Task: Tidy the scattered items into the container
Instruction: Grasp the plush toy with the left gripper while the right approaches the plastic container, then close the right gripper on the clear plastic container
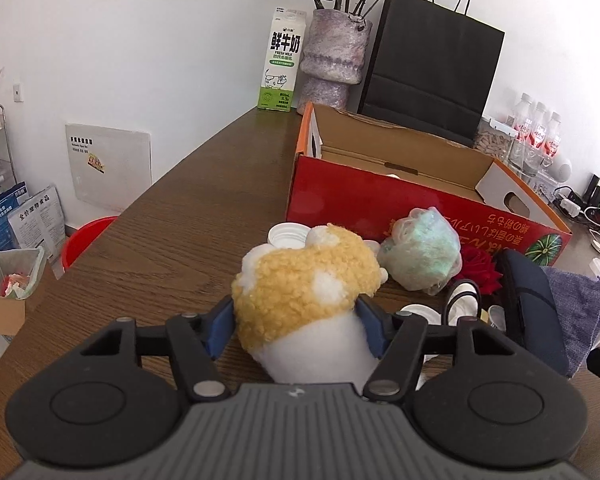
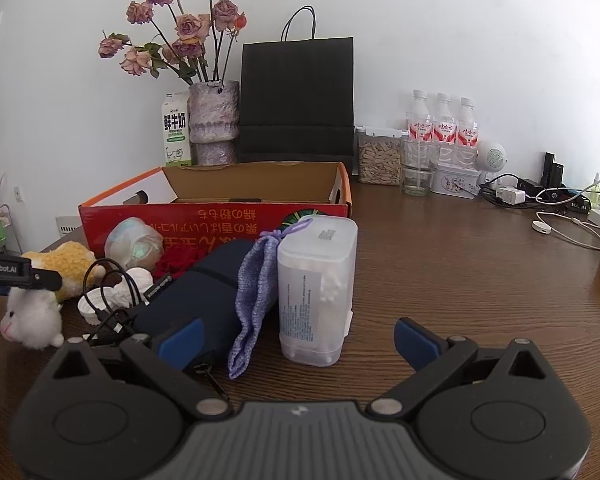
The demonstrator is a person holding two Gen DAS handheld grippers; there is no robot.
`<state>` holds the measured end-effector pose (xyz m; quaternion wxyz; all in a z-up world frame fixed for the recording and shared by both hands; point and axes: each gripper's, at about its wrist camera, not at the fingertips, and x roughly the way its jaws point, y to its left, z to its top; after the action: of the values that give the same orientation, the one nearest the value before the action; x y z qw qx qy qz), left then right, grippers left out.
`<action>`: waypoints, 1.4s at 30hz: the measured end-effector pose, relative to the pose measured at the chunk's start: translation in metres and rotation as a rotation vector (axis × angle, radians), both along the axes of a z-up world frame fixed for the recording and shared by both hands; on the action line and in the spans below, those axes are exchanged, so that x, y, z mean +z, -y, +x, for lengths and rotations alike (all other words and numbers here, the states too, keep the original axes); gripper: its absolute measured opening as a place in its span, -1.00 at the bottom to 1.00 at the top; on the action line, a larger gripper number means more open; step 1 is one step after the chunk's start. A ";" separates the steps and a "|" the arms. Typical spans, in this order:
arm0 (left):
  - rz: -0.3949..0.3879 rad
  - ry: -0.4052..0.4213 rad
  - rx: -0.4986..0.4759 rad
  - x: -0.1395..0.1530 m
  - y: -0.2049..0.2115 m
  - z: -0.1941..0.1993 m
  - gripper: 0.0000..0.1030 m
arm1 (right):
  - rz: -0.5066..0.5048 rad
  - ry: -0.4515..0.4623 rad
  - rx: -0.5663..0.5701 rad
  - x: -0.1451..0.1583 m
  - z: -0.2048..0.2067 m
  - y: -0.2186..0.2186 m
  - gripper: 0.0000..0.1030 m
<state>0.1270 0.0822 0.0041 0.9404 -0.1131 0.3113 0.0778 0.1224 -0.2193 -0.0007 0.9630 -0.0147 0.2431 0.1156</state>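
Observation:
My left gripper (image 1: pixel 296 320) is shut on a yellow and white plush toy (image 1: pixel 304 288), low over the table; the toy also shows at the left of the right wrist view (image 2: pixel 56 276). The open red cardboard box (image 1: pixel 380 200) stands just behind; it also shows in the right wrist view (image 2: pixel 220 216). In front of it lie a pale mesh bath ball (image 1: pixel 420 252), a red rose (image 1: pixel 480 268), white lids (image 1: pixel 286 236), a dark blue pouch (image 2: pixel 196 300), a purple drawstring bag (image 2: pixel 256 292) and a clear cotton swab box (image 2: pixel 316 288). My right gripper (image 2: pixel 296 340) is open, its pads flanking the swab box.
A milk carton (image 1: pixel 280 64), a vase of dried roses (image 1: pixel 332 60) and a black paper bag (image 1: pixel 432 68) stand behind the box. Water bottles (image 2: pixel 444 124), a seed jar (image 2: pixel 380 160), a glass, chargers and cables (image 2: pixel 560 208) fill the back right. A black cable (image 2: pixel 112 292) lies by the pouch.

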 end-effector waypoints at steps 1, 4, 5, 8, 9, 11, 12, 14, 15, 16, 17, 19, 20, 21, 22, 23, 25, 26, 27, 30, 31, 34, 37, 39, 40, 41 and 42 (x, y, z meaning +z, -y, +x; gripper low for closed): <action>0.006 -0.007 -0.007 0.001 -0.002 0.000 0.33 | 0.000 -0.002 0.001 0.001 0.001 0.000 0.96; 0.030 -0.016 -0.013 0.001 0.001 0.001 0.42 | -0.013 -0.008 -0.001 0.002 0.004 -0.004 0.95; 0.032 -0.021 -0.012 0.001 0.002 0.003 0.44 | -0.017 -0.007 -0.003 0.003 0.005 -0.005 0.90; 0.012 -0.028 0.002 -0.007 0.003 0.007 0.43 | -0.019 -0.002 -0.022 0.007 0.010 -0.008 0.85; -0.001 -0.024 0.006 -0.009 0.002 0.008 0.36 | -0.021 -0.003 -0.036 0.007 0.013 -0.008 0.80; -0.008 -0.006 0.010 -0.010 0.002 0.005 0.31 | -0.018 -0.014 -0.057 0.007 0.017 -0.005 0.76; -0.011 0.002 0.011 -0.010 0.001 0.004 0.29 | -0.007 -0.020 -0.061 0.007 0.017 -0.003 0.74; -0.022 0.009 0.010 -0.011 -0.001 0.002 0.29 | 0.003 -0.013 -0.060 0.008 0.015 0.001 0.74; -0.026 0.012 0.010 -0.011 -0.002 0.002 0.29 | 0.006 -0.004 -0.061 0.009 0.012 0.003 0.74; -0.029 0.013 0.013 -0.011 -0.004 0.001 0.29 | 0.009 0.005 -0.058 0.010 0.009 0.005 0.74; -0.030 0.016 0.014 -0.012 -0.004 0.000 0.29 | 0.010 0.013 -0.052 0.011 0.006 0.008 0.74; -0.032 0.019 0.014 -0.012 -0.005 -0.001 0.29 | 0.002 0.020 -0.050 0.013 0.000 0.013 0.74; -0.031 0.020 0.015 -0.012 -0.005 -0.001 0.29 | -0.001 0.024 -0.049 0.013 -0.001 0.014 0.74; -0.029 0.021 0.016 -0.012 -0.005 -0.001 0.29 | -0.008 0.025 -0.046 0.013 -0.002 0.016 0.69; -0.027 0.021 0.016 -0.012 -0.005 -0.001 0.29 | -0.021 0.023 -0.050 0.012 -0.001 0.016 0.65; -0.026 0.022 0.016 -0.012 -0.005 -0.002 0.29 | -0.036 0.014 -0.060 0.011 0.002 0.015 0.56; -0.026 0.022 0.014 -0.012 -0.005 -0.002 0.30 | -0.045 -0.012 -0.058 0.008 0.011 0.013 0.45; -0.027 0.023 0.013 -0.012 -0.005 -0.001 0.30 | -0.045 -0.029 -0.051 0.007 0.016 0.011 0.41; -0.026 0.022 0.013 -0.012 -0.005 -0.001 0.30 | -0.050 -0.042 -0.047 0.005 0.021 0.008 0.39; -0.022 0.022 0.011 -0.012 -0.005 -0.001 0.31 | -0.078 -0.046 -0.057 0.003 0.031 -0.001 0.38; -0.020 0.021 0.011 -0.012 -0.005 -0.001 0.31 | -0.085 -0.048 -0.070 0.002 0.033 -0.003 0.38; -0.021 0.021 0.014 -0.012 -0.004 -0.002 0.33 | -0.076 -0.043 -0.081 0.003 0.041 -0.006 0.38; -0.034 0.009 0.020 -0.012 -0.005 -0.001 0.38 | -0.100 -0.041 -0.087 0.000 0.049 -0.011 0.34; -0.033 0.007 0.020 -0.012 -0.005 -0.002 0.36 | -0.083 -0.050 -0.076 -0.003 0.051 -0.010 -0.02; -0.037 0.008 0.019 -0.012 -0.005 -0.002 0.32 | -0.061 -0.055 -0.067 -0.004 0.051 -0.008 -0.21; -0.042 0.010 0.018 -0.011 -0.004 -0.003 0.30 | -0.052 -0.053 -0.070 -0.004 0.050 -0.007 -0.22; -0.050 0.016 0.018 -0.011 -0.004 -0.005 0.26 | -0.037 -0.047 -0.069 -0.003 0.048 -0.004 -0.22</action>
<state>0.1221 0.0865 -0.0073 0.9390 -0.1400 0.3046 0.0773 0.1708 -0.2150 -0.0041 0.9600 -0.0212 0.2681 0.0780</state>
